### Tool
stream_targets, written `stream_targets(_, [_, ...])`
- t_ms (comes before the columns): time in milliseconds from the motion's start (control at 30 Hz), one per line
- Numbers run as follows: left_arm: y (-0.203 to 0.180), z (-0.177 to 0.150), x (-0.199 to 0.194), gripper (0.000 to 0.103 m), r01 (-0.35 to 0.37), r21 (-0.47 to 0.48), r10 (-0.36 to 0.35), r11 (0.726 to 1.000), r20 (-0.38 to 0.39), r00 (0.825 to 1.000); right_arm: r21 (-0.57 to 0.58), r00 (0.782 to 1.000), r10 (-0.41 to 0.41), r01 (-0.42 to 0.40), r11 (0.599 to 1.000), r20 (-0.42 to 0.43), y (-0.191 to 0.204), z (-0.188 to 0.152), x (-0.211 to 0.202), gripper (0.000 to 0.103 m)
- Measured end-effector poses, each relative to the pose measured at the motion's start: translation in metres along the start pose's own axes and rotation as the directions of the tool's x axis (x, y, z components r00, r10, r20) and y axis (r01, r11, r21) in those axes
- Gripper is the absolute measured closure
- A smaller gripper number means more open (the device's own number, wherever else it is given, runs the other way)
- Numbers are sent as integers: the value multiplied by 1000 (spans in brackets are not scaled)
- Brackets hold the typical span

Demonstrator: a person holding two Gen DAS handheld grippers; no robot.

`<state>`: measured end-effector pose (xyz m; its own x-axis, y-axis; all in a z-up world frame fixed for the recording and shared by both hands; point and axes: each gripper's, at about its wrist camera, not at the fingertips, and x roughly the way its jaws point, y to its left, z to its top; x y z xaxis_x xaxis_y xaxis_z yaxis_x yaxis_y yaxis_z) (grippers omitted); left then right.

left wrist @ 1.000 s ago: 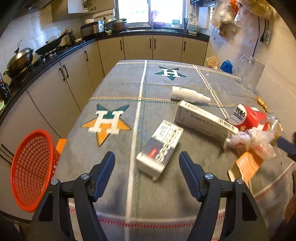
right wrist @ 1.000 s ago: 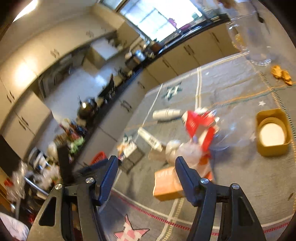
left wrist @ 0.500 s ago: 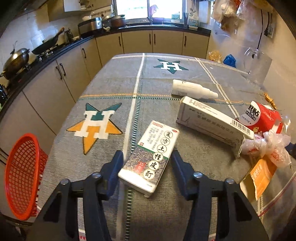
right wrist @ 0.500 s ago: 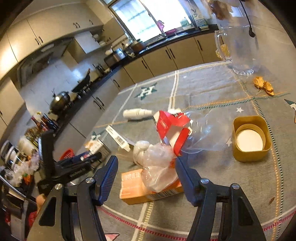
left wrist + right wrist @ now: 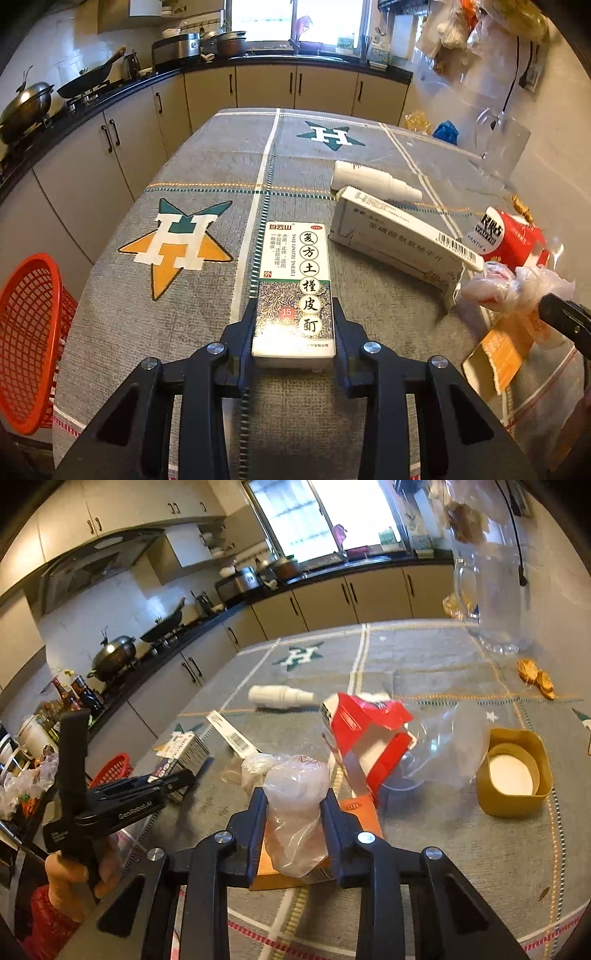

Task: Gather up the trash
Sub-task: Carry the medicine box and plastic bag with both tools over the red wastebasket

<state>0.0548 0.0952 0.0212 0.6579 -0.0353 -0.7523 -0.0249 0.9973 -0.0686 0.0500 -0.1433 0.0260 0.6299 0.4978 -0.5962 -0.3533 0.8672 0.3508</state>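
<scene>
Cardboard and plastic litter covers the grey tablecloth (image 5: 207, 155) as both grippers have just been closing: the left gripper (image 5: 294, 325) clamps a medicine box (image 5: 294, 280) at centre frame, the right gripper (image 5: 294, 812) pinches a crumpled bag (image 5: 295, 797). Nothing visibly sits in the red basket (image 5: 26, 343) at lower left; a white bottle (image 5: 369, 181), long carton (image 5: 399, 240) and red packet (image 5: 513, 236) await collection.

Grey star-patterned tablecloth (image 5: 207, 173), clear glass jug (image 5: 491, 602), wok (image 5: 26, 107), kitchen cabinets (image 5: 266, 86)
</scene>
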Motion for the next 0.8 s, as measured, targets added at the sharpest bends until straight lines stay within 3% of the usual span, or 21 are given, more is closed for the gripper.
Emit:
stream_targets(367, [-3, 0, -7, 70, 1, 12, -1, 1000, 39, 999, 37, 995, 41, -45, 998, 87, 1, 4, -21, 71])
stream_targets(800, [-16, -3, -25, 70, -40, 33, 37, 999, 67, 997, 37, 990, 88, -93, 995, 112, 0, 3, -27, 71])
